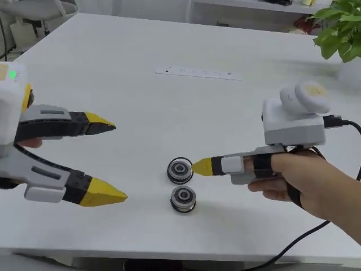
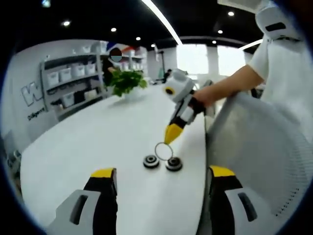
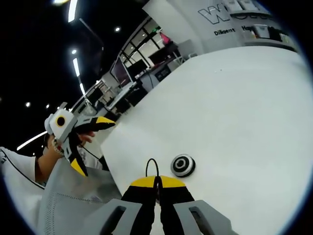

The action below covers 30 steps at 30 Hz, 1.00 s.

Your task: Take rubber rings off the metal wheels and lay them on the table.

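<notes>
Ring (image 2: 164, 151) showed as a thin black loop pinched at the tip of the right tool (image 1: 198, 167), whose jaws were pressed together on it. Two wheels (image 1: 180, 170) (image 1: 183, 199) sat just beside it on the white surface (image 1: 169, 101). The left tool (image 1: 117, 162) hovered well apart, spread wide and empty.

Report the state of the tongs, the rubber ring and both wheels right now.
Left tongs: open, empty.
Right tongs: shut on the rubber ring.
Rubber ring: upright, pinched at its edge, not yet laid on the table.
Far wheel: lying flat, beside the right tongs' tips.
Near wheel: lying flat, dark band on its rim.
</notes>
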Each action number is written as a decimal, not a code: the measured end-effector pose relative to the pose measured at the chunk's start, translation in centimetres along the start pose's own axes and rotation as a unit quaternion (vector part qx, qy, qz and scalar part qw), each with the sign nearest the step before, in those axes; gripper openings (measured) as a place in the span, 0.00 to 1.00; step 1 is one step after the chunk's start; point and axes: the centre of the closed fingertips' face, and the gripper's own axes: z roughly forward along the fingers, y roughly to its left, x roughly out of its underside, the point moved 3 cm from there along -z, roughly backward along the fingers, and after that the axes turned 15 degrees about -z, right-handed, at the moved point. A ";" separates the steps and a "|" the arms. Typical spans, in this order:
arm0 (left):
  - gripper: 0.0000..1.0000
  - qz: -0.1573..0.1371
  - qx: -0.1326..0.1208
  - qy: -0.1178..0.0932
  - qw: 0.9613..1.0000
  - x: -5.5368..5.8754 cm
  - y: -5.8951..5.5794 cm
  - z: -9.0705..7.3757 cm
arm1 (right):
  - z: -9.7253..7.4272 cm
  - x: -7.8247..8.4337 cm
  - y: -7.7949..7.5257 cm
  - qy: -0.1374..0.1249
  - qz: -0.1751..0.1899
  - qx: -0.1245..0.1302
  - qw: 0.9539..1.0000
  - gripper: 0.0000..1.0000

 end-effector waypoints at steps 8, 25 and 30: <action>0.80 -0.036 -0.022 -0.013 0.999 1.8 -0.4 -1.0 | -0.3 -0.9 0.1 -0.011 -0.017 0.000 1.000 0.00; 0.81 -0.087 -0.029 -0.008 0.996 4.0 -1.4 -1.1 | 0.0 -4.2 2.0 -0.046 -0.031 -0.024 0.998 0.00; 0.82 -0.088 -0.028 -0.007 0.996 4.1 -1.5 -1.0 | 0.9 -4.1 2.6 -0.023 -0.051 -0.032 0.998 0.00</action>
